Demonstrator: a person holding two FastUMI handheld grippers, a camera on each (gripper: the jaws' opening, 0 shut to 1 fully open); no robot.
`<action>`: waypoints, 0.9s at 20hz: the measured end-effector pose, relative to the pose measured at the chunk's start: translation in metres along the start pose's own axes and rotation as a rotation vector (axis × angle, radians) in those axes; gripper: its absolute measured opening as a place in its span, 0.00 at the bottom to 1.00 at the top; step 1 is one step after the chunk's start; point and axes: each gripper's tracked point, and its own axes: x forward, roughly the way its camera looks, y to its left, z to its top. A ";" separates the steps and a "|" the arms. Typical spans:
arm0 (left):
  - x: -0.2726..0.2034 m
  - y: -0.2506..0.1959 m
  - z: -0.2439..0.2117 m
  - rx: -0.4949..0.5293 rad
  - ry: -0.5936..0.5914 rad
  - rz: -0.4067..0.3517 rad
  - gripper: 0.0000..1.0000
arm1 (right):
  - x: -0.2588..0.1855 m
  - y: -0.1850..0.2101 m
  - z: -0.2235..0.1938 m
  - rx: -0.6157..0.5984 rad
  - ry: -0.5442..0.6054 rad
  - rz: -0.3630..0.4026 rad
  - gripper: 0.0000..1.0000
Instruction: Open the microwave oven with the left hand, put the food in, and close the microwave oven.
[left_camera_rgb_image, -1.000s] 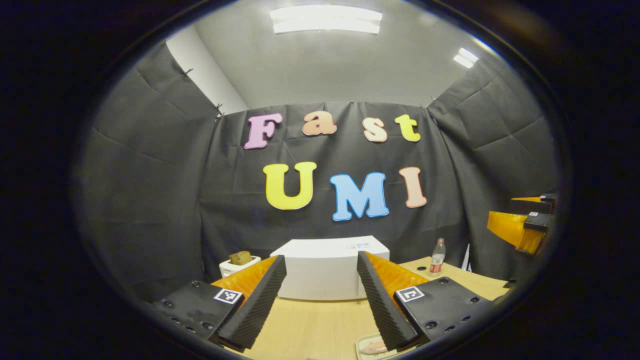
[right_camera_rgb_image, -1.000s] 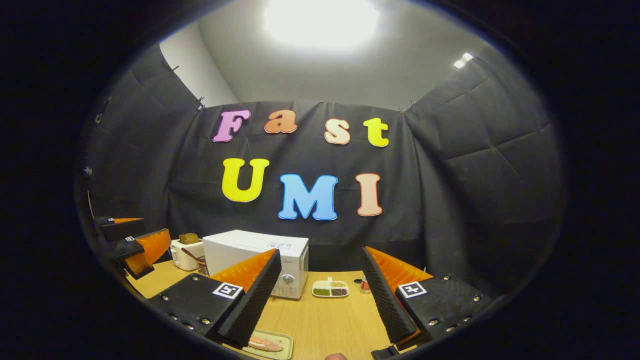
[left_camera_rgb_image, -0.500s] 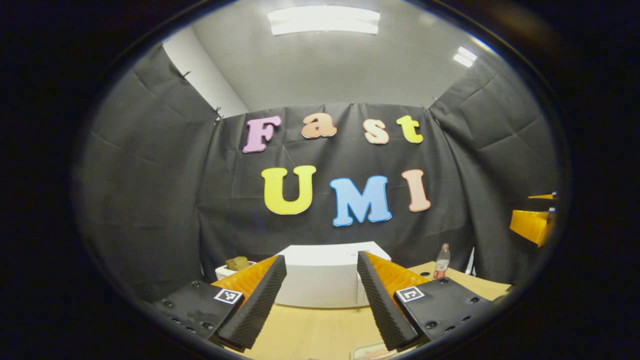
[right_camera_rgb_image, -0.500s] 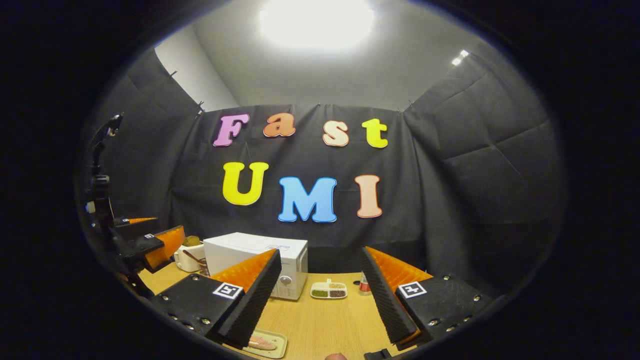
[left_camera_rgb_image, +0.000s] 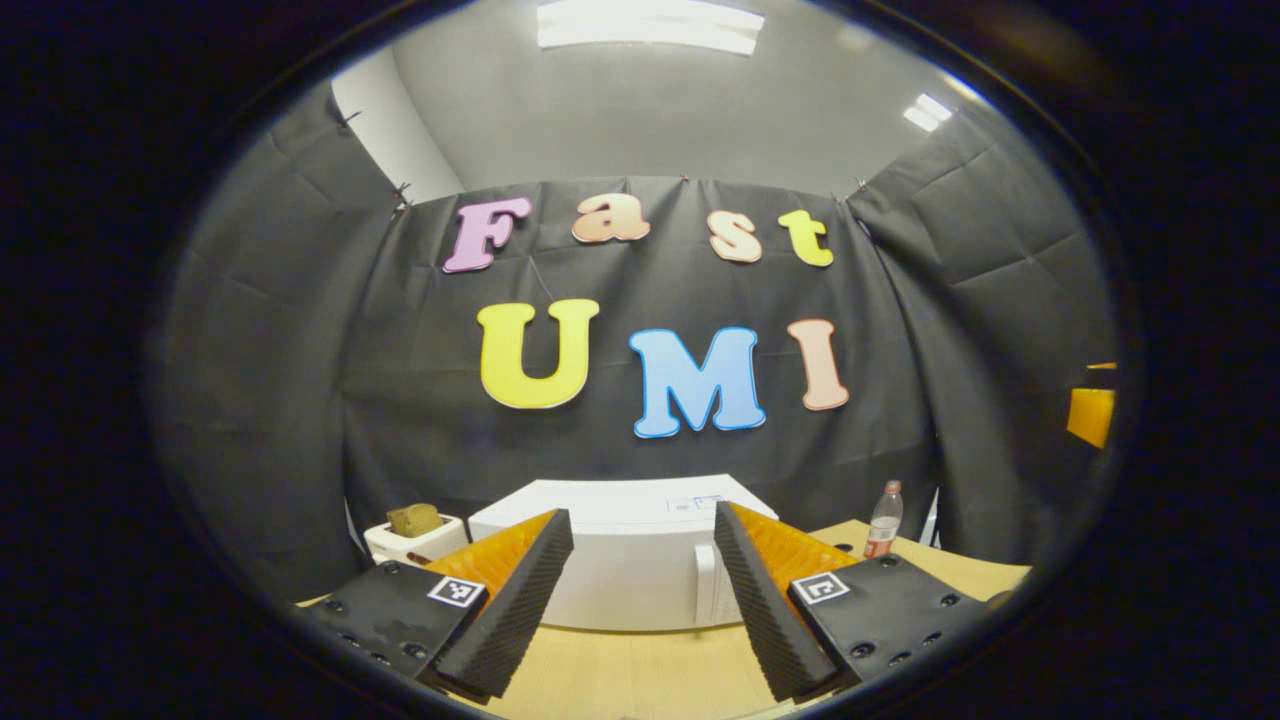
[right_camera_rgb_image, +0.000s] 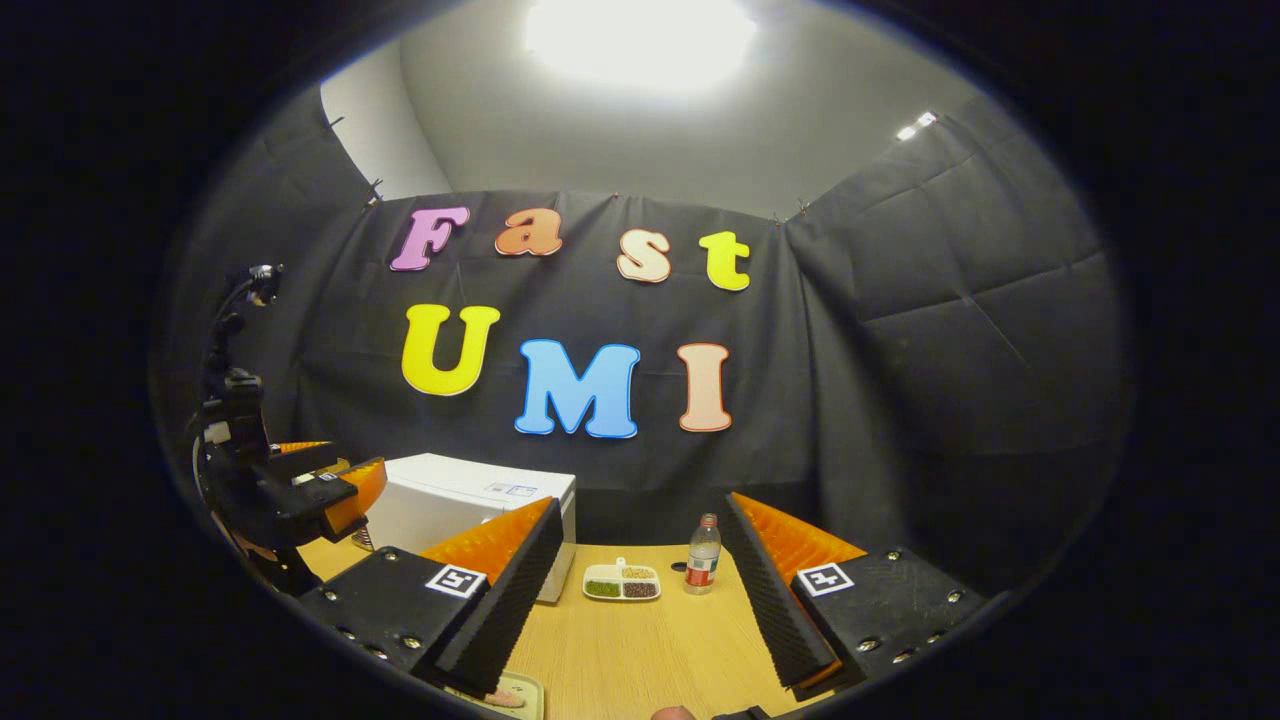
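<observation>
Step one, approach: I've got the left claw (left_camera_rgb_image: 632, 600) wide open and empty, lined up on the shut microwave oven (left_camera_rgb_image: 620, 560) at the counter (left_camera_rgb_image: 640, 675) back. Right claw (right_camera_rgb_image: 640, 600) open, empty, food tray (right_camera_rgb_image: 505, 695) under it. Next: reach the door handle (left_camera_rgb_image: 705, 595).

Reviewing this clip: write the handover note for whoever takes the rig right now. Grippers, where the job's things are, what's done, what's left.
Left gripper: open, empty, aimed at the microwave, short of its door handle.
Right gripper: open, empty, held over the table.
Microwave: door shut, at the table's back left in the right gripper view.
Food: on a tray at the near table edge, below the right gripper, mostly hidden.
Done: nothing yet.
Left: open the door with the left gripper, put the food in, close the door.
</observation>
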 end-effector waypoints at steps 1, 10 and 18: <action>0.011 -0.003 -0.003 0.002 -0.004 -0.015 0.96 | 0.006 -0.002 -0.001 -0.001 0.001 -0.018 0.97; 0.097 -0.039 -0.079 -0.003 0.046 -0.108 0.96 | 0.034 -0.006 -0.004 -0.044 0.020 -0.134 0.97; 0.146 -0.066 -0.164 0.018 0.152 -0.168 0.96 | 0.044 -0.007 -0.009 -0.100 0.057 -0.220 0.97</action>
